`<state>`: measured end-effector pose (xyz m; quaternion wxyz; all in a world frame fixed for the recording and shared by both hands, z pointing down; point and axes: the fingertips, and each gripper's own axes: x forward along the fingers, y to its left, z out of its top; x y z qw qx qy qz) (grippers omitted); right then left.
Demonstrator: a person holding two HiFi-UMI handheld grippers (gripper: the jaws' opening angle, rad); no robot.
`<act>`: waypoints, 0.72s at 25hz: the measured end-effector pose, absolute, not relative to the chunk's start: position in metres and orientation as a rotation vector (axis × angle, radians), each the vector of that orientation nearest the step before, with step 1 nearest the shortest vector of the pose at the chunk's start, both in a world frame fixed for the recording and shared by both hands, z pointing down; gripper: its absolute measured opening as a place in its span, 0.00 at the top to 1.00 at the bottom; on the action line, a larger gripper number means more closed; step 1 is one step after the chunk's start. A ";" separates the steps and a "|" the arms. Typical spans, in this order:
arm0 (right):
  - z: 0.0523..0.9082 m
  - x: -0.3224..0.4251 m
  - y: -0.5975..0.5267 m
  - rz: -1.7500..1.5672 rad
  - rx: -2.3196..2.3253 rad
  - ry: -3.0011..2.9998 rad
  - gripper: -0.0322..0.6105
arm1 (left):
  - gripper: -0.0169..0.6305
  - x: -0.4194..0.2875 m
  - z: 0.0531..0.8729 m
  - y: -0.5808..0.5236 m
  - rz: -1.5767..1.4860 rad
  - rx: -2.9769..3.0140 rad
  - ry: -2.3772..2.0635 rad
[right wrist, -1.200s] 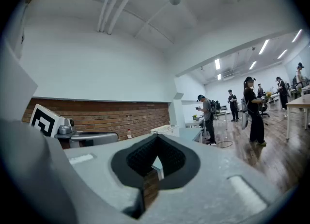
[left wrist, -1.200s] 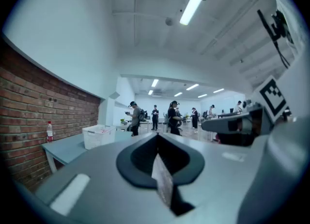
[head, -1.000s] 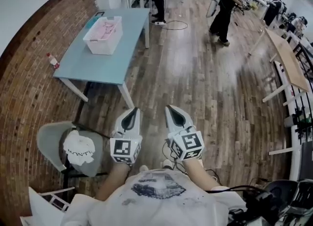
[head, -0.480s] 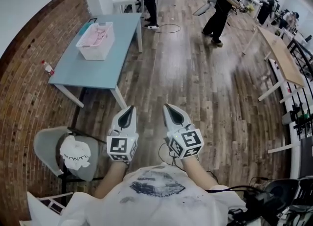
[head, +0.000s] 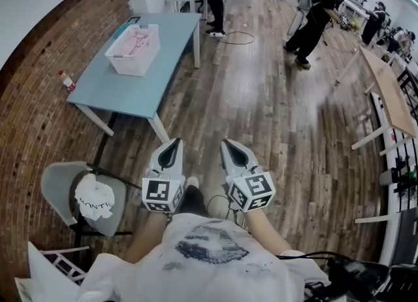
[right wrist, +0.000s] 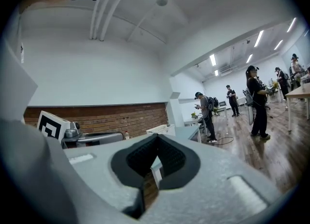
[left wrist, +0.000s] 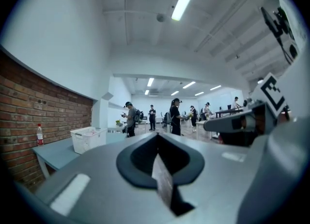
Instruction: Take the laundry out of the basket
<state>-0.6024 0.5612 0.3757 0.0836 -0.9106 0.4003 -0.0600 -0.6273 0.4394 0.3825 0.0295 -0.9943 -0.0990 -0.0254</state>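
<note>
Grey tongs, both pressed shut and empty: you hold your left tongs (head: 172,153) and right tongs (head: 233,153) level and side by side above the wooden floor (head: 274,117). Well ahead to the left, the white basket (head: 134,59) holding the pink laundry (head: 135,38) sits on the blue bench (head: 127,88) near the brick wall (head: 39,117).

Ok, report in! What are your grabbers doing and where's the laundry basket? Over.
Left gripper and right gripper both shut, empty. White laundry basket with pink laundry on the blue table ahead, untouched. Only wooden floor between.
</note>
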 end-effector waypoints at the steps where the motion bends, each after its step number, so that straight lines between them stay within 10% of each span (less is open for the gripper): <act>1: 0.378 -0.594 0.556 -0.183 -2.712 1.203 0.95 | 0.99 -0.619 0.385 0.436 -0.083 -3.066 -0.304; 18: 0.389 -0.315 0.405 -0.265 -2.688 1.304 0.95 | 0.99 -0.345 0.396 0.290 -0.121 -3.081 -0.222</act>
